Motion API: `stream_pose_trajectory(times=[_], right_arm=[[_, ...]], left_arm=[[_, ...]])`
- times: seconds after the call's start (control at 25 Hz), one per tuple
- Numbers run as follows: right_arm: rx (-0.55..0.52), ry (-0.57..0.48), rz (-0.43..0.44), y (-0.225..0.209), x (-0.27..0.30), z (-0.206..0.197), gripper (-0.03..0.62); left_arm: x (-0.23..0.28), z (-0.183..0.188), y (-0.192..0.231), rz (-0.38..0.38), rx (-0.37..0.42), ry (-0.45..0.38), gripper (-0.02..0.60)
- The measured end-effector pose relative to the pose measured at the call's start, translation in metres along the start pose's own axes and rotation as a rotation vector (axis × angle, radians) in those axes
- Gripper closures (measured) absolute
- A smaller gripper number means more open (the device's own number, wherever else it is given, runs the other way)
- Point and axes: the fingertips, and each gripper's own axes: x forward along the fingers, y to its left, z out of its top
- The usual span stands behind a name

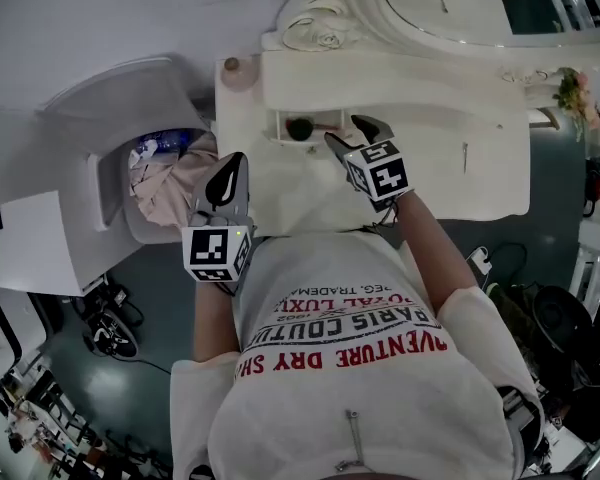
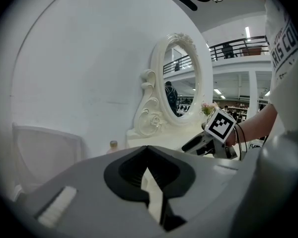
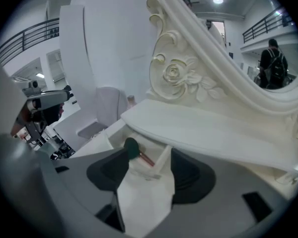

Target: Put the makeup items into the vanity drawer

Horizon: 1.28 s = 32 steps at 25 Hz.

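Just above centre in the head view, the makeup brush (image 1: 302, 128) lay inside the open vanity drawer (image 1: 310, 144), its dark head to the left. The right hand-held gripper (image 1: 345, 130) hovered at the drawer's mouth, jaws spread wide and empty. Lower left, the left hand-held gripper (image 1: 236, 163) had its jaws drawn together on nothing. The risk, as I judged it: those wide jaws sat close to the drawer wall, so a careless pull-back could clip it or drag the brush out.

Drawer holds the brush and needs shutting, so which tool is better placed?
Right: the right tool hovers open just before the drawer, facing it; the left tool sits off to the side, shut.
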Motion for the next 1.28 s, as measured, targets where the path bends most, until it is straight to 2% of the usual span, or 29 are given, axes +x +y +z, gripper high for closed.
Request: stream_pose_trajectory(times=[0.36,0.72,1.04,1.28], right_arm=[[0.143,-0.024,-0.174,-0.086,-0.066,-0.060,0.354],[0.266,0.004,-0.301,-0.175,-0.124,-0.137,0.355],[0.319,0.058,-0.396,-0.247,-0.151,-0.196,0.355],[0.357,0.103,-0.410,-0.284,-0.152,-0.225,0.355]], left_arm=[[0.058,0.014,-0.081,-0.175,0.064,0.015,0.571],[0.118,0.020,-0.176,-0.313,0.112,0.030,0.571],[0.157,0.010,-0.233,-0.354,0.119,0.062,0.571],[0.174,-0.002,-0.254,-0.359,0.126,0.100,0.571]])
